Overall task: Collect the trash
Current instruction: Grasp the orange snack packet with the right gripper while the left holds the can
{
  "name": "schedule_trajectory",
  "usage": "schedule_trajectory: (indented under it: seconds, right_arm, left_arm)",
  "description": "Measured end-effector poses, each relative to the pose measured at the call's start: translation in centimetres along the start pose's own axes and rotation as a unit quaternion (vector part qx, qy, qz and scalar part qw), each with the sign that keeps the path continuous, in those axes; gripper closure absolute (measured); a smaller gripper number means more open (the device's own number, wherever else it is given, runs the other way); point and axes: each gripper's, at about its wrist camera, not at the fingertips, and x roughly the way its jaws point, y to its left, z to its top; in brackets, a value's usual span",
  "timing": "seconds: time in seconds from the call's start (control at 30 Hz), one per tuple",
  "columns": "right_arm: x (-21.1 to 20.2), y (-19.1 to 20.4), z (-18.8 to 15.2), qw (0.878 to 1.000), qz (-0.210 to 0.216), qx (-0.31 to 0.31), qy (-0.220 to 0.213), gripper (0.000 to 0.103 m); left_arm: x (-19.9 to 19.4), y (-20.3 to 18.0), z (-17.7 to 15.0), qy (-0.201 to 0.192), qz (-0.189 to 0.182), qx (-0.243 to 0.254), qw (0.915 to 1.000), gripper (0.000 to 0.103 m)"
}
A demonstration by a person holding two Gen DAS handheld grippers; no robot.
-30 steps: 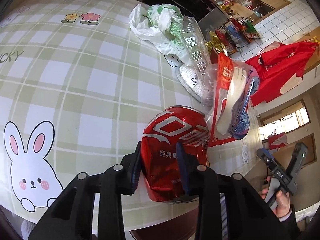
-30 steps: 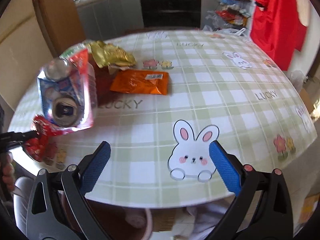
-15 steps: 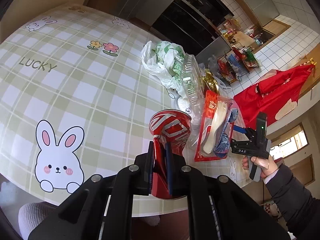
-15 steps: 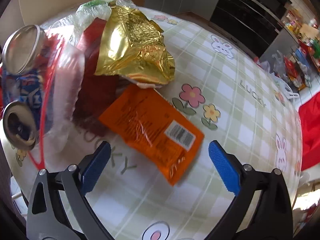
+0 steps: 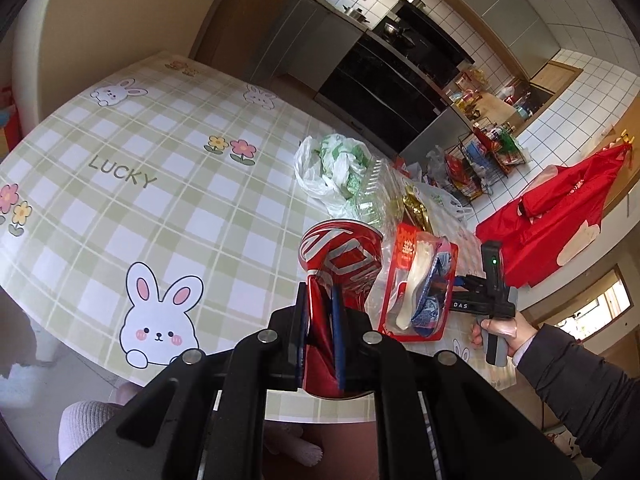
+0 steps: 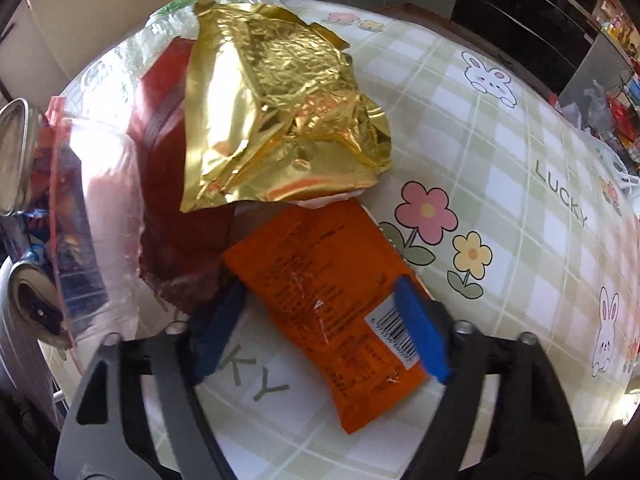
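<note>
My left gripper (image 5: 320, 320) is shut on a crushed red cola can (image 5: 340, 256) and holds it above the table's near edge. My right gripper (image 6: 316, 320) is open, its blue pads (image 6: 420, 328) on either side of an orange snack packet (image 6: 332, 288) lying flat on the table. The right gripper also shows in the left wrist view (image 5: 486, 300), low over the table's right side. A crumpled gold foil wrapper (image 6: 276, 108) lies just beyond the orange packet.
A clear plastic bag with cans (image 6: 52, 216) and a dark red wrapper (image 6: 176, 200) lie left of the packet. A white-green plastic bag (image 5: 332, 168) and a clear bag with a spoon (image 5: 420, 284) lie on the checked tablecloth (image 5: 160, 184). A red cloth (image 5: 560, 200) hangs at right.
My left gripper has squeezed the can flat and lifted it away from the table. My right gripper has moved down over the orange packet and its jaws have narrowed around it.
</note>
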Motion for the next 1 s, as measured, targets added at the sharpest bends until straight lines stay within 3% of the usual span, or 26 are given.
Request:
schedule_trajectory:
  seconds: [0.1,0.23,0.27,0.3,0.57,0.6,1.0]
  right_arm:
    - [-0.4,0.2,0.5,1.000,0.003,0.004,0.001,0.063]
    - [-1.1,0.9,0.9,1.000,0.015,0.007,-0.007,0.075]
    - [-1.3,1.1,0.9,1.000,0.016,0.004,-0.010,0.083]
    - [-1.5,1.3,0.8,1.000,0.015,0.003,-0.010,0.098]
    - [-3.5,2.3,-0.5,0.999,0.024,0.015,-0.034,0.098]
    - [-3.9,2.2,-0.6,0.999,0.022,0.016,-0.039,0.098]
    - [-8.0,1.9,-2.6,0.996,0.010,0.040,-0.076,0.098]
  left_arm:
    - [-1.2,0.0,0.4,-0.011,0.003,-0.006,0.9999,0.092]
    - [-2.6,-0.3,0.9,-0.024,0.005,-0.003,0.9997,0.092]
    - [-2.8,-0.3,0.9,-0.026,0.006,-0.002,0.9996,0.092]
    - [-2.9,-0.3,0.9,-0.027,0.008,-0.002,0.9996,0.092]
    - [-4.1,-0.4,0.5,-0.037,0.010,-0.007,0.9992,0.094]
    - [-4.3,-0.5,0.4,-0.039,0.008,-0.006,0.9992,0.103]
    - [-6.3,-1.3,0.2,-0.057,-0.002,0.016,0.9983,0.103]
